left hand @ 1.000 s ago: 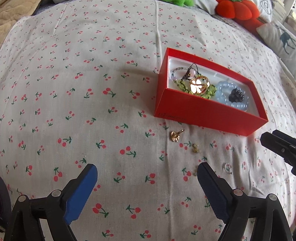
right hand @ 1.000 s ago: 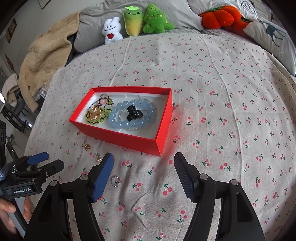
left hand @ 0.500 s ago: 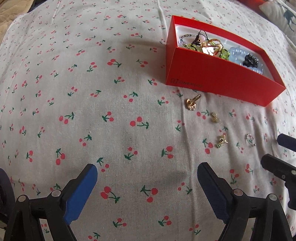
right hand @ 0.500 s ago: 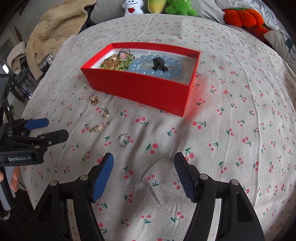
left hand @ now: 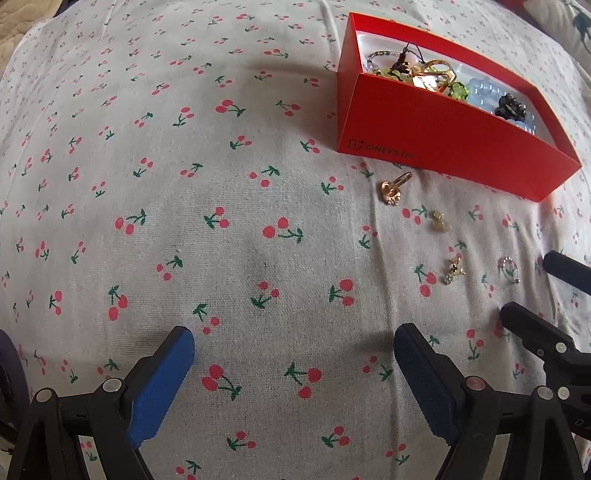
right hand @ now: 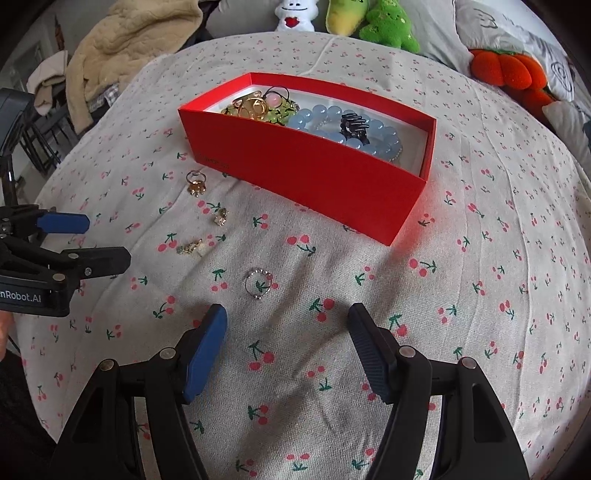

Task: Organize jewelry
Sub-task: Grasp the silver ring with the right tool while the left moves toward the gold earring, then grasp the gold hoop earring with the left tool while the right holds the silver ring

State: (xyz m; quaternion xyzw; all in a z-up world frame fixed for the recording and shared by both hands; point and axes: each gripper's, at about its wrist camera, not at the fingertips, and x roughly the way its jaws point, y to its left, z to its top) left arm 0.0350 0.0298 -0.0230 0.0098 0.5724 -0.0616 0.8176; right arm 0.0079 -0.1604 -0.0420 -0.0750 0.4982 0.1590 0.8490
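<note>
The red box [right hand: 314, 173] stands open on the cherry-print sheet [right hand: 461, 295], and inside it I see a blue bead bracelet [right hand: 354, 129], a gold piece [right hand: 255, 107] on green beads and a small black ornament [right hand: 352, 123]. Four small pieces lie loose on the sheet in front of the box: a gold ring [right hand: 195, 182] nearest to its corner, then a small earring [right hand: 220, 217], a gold charm [right hand: 190, 246] and a thin silver ring [right hand: 258, 283]. My right gripper [right hand: 288, 328] hovers just above the silver ring, jaws apart, holding nothing. My left gripper [left hand: 293, 350] is wide apart over bare sheet, also with nothing in it. Plush toys [right hand: 369, 22] sit at the far edge of the bed.
</note>
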